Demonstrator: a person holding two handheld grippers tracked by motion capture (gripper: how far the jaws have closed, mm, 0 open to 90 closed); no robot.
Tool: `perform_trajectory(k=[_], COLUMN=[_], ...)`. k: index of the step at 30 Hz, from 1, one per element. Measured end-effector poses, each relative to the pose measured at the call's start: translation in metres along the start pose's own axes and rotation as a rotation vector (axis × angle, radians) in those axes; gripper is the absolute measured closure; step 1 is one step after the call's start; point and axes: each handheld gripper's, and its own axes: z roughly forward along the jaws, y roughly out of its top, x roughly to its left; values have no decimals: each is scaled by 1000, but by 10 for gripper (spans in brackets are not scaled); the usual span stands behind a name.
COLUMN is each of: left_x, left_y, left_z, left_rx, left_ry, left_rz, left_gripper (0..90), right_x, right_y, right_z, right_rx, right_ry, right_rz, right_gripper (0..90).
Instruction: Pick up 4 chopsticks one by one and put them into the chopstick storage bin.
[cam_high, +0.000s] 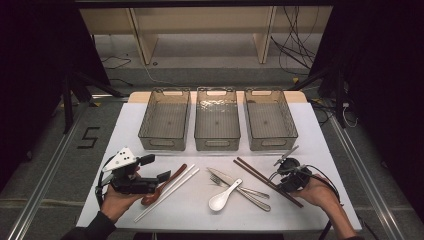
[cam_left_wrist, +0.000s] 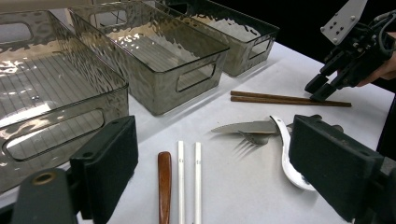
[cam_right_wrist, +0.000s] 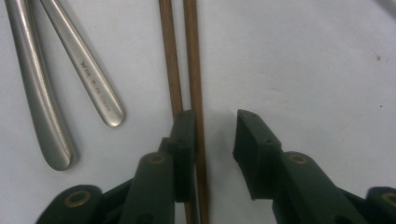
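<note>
A pair of brown chopsticks (cam_high: 267, 182) (cam_left_wrist: 289, 99) (cam_right_wrist: 192, 60) lies side by side on the white table at the right. My right gripper (cam_high: 276, 175) (cam_left_wrist: 318, 91) (cam_right_wrist: 215, 126) points down over their near end. Its jaws stand apart: one chopstick runs between them beside the left pad, and a gap shows to the right pad. My left gripper (cam_high: 156, 168) (cam_left_wrist: 205, 158) hovers at the front left, open wide with nothing between its jaws. It looks across a brown wooden spoon (cam_high: 162, 186) (cam_left_wrist: 164, 186) and two white chopsticks (cam_high: 167, 194) (cam_left_wrist: 189, 182).
Three clear grey bins (cam_high: 164, 143) (cam_high: 217, 145) (cam_high: 274, 143) stand in a row at the back. A metal knife (cam_high: 225, 177) (cam_left_wrist: 243, 127), a fork (cam_high: 250, 192) (cam_left_wrist: 252, 137) and a white ceramic spoon (cam_high: 224, 197) (cam_left_wrist: 286, 154) lie mid-table. Two metal handles (cam_right_wrist: 88, 70) end left of the brown chopsticks.
</note>
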Motion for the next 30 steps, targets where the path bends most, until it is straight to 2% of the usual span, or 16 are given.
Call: perform_trajectory(k=[13, 21, 30], left_x=[0, 0, 0], left_y=[0, 0, 0], left_z=[0, 0, 0], left_rx=[-3, 0, -1], left_ry=[-3, -3, -5], left_rz=[-2, 0, 1], left_gripper=[152, 152, 151], right_x=[1, -1, -1], right_y=[5, 10, 11], right_z=[3, 4, 3], right_rx=[73, 114, 116], right_ry=[2, 18, 15], right_rz=[-14, 10, -20], right_gripper=[833, 848, 863])
